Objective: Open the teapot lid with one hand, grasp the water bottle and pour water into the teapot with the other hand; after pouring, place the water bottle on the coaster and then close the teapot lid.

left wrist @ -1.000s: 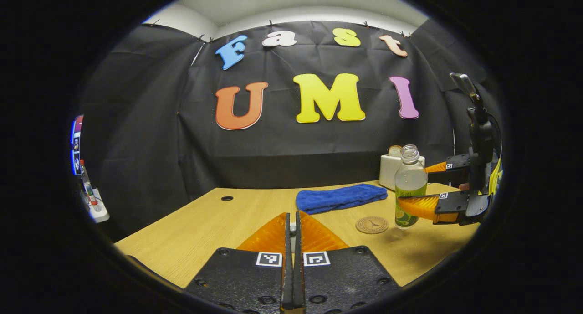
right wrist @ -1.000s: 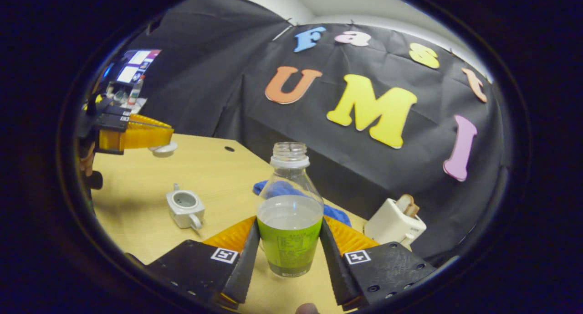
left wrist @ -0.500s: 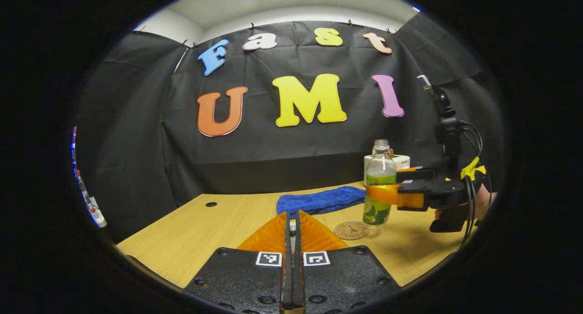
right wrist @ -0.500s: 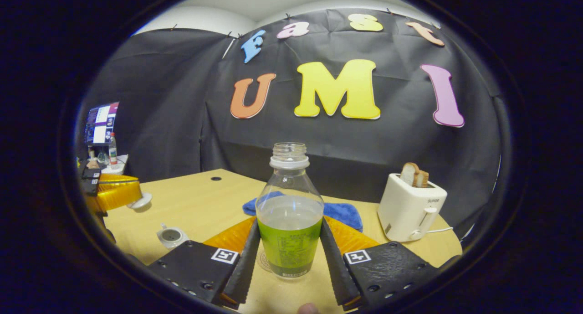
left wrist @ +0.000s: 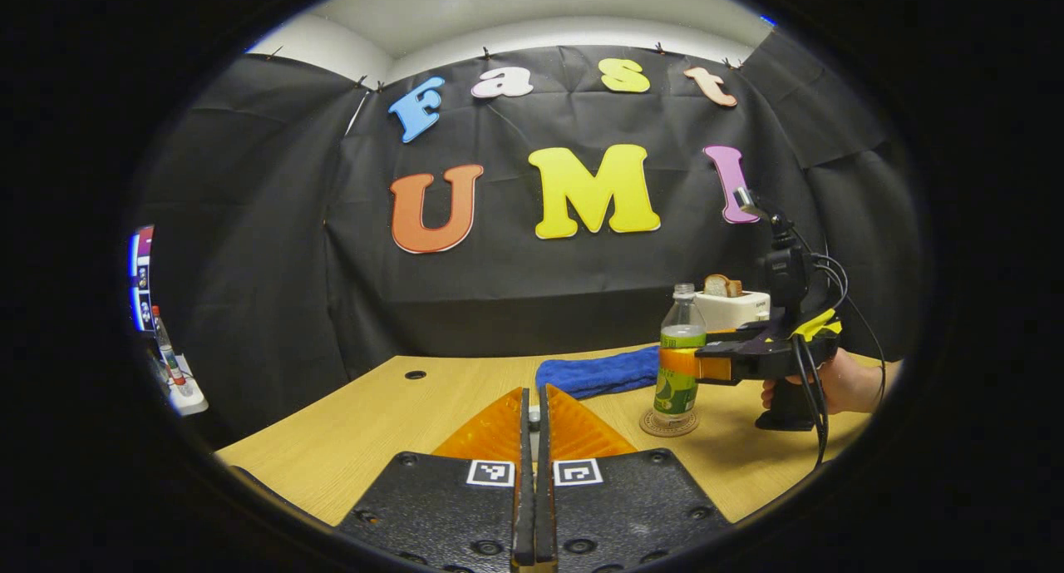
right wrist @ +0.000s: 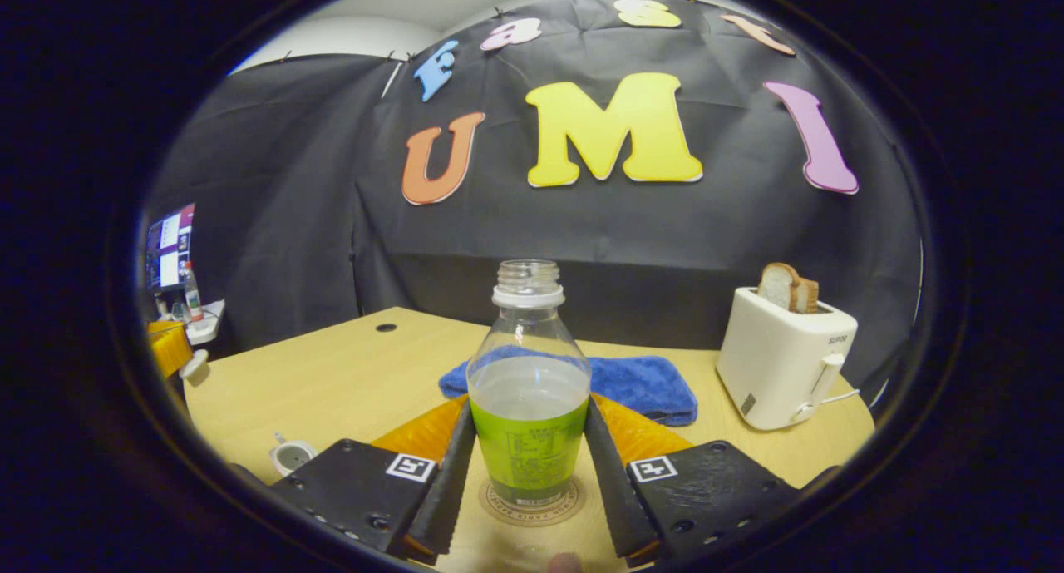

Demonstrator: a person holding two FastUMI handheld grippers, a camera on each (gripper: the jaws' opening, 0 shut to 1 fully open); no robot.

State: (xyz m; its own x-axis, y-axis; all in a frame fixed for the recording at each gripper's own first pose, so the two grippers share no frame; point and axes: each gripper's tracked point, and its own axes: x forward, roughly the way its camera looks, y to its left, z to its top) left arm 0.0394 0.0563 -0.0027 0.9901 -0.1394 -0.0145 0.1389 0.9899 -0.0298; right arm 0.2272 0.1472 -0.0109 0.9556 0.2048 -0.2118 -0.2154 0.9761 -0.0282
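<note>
On the coaster [right wrist: 532,503] the bottle [right wrist: 529,407] is stood upright, pinched by the right gripper [right wrist: 529,456]. Left of the coaster, the teapot [right wrist: 293,455] is seen open. The lid [right wrist: 196,363] is held by the left gripper [left wrist: 534,415], fingers pressed together, nearer the teapot.

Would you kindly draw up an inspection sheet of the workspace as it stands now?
Surface: wooden table, one round hole near the back.
Job's things: water bottle uncapped, part full, upright on the coaster; teapot open; its lid in the left tongs.
Clutter: blue towel; white toaster with bread.
Grippers: right tongs clamp the bottle; a hand holds their grip.
Cables: black and yellow leads on the right tongs.
Surroundings: screen and small bottle on a side shelf.
</note>
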